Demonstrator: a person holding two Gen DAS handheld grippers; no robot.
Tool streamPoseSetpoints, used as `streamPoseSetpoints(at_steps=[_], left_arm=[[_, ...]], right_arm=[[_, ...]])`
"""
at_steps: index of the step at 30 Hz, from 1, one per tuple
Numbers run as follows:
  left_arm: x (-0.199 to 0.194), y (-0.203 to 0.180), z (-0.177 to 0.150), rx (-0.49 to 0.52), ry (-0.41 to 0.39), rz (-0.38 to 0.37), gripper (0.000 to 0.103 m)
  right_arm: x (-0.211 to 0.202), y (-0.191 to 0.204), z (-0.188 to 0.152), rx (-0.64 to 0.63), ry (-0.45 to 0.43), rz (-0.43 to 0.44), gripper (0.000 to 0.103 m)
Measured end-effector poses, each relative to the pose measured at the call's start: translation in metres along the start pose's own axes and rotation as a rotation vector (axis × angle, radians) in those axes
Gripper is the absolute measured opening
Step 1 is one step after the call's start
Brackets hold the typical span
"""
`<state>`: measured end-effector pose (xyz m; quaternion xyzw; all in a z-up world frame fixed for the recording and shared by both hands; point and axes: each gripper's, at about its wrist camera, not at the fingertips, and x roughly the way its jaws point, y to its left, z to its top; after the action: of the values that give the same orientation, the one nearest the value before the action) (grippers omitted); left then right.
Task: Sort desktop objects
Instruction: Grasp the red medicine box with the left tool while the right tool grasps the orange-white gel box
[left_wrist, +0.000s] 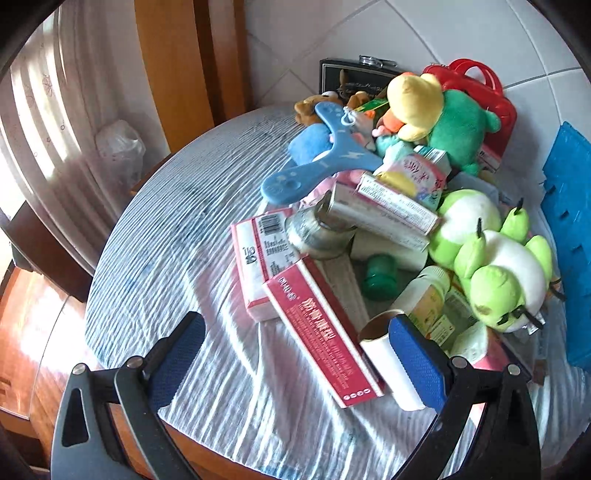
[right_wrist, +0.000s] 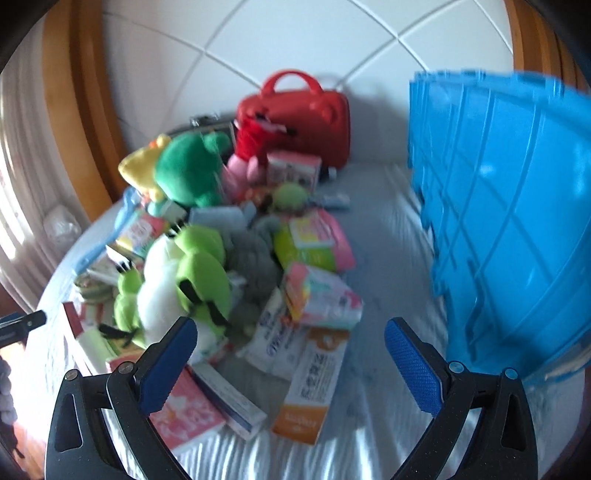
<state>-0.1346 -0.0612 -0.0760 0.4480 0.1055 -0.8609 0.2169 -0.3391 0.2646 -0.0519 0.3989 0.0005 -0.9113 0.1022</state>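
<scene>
A heap of toys and boxes covers a round table with a striped cloth. My left gripper is open above the near side, its fingers straddling a long red box; a white paper roll lies by the right finger. A light green plush, a dark green plush, a yellow plush and a blue boomerang toy lie in the pile. My right gripper is open over an orange box and a white box, holding nothing. The right wrist view is blurred.
A blue plastic crate stands at the table's right side. A red toy case sits at the back against the tiled wall. A curtain and wooden frame lie beyond the left edge. Bare cloth lies between pile and crate.
</scene>
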Motion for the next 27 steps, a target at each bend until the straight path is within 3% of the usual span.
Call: streamPoseSetpoints(at_steps=[3,7,12,16,20,22,24,27], left_arm=[[0.014,0.01,-0.009,-0.035,0.042,-0.018,0.101],[0.033,0.006,-0.009,-0.013,0.065,-0.041,0.101],[0.065,0.004,-0.008,0.007,0.109,-0.085,0.09],[0.08,0.015,-0.01,-0.042,0.126,-0.14,0.089],[0.095,0.016,-0.007,-0.054,0.161,-0.169,0.089],[0.102,0.012,-0.005,-0.048,0.172,-0.176,0.082],[0.104,0.011,-0.004,-0.052,0.19,-0.193,0.066],[0.1,0.013,-0.005,-0.06,0.199,-0.183,0.063]], right_arm=[[0.014,-0.006,-0.006,0.022,0.069,-0.027,0.101],[0.027,-0.008,-0.015,0.047,0.116,-0.055,0.084],[0.033,-0.007,-0.033,0.109,0.12,-0.077,0.081],[0.042,-0.016,-0.049,0.16,0.151,-0.102,0.07],[0.054,-0.027,-0.057,0.204,0.226,-0.1,0.07],[0.059,-0.028,-0.057,0.213,0.243,-0.097,0.07],[0.065,-0.027,-0.055,0.198,0.262,-0.097,0.07],[0.075,-0.022,-0.05,0.164,0.294,-0.092,0.07]])
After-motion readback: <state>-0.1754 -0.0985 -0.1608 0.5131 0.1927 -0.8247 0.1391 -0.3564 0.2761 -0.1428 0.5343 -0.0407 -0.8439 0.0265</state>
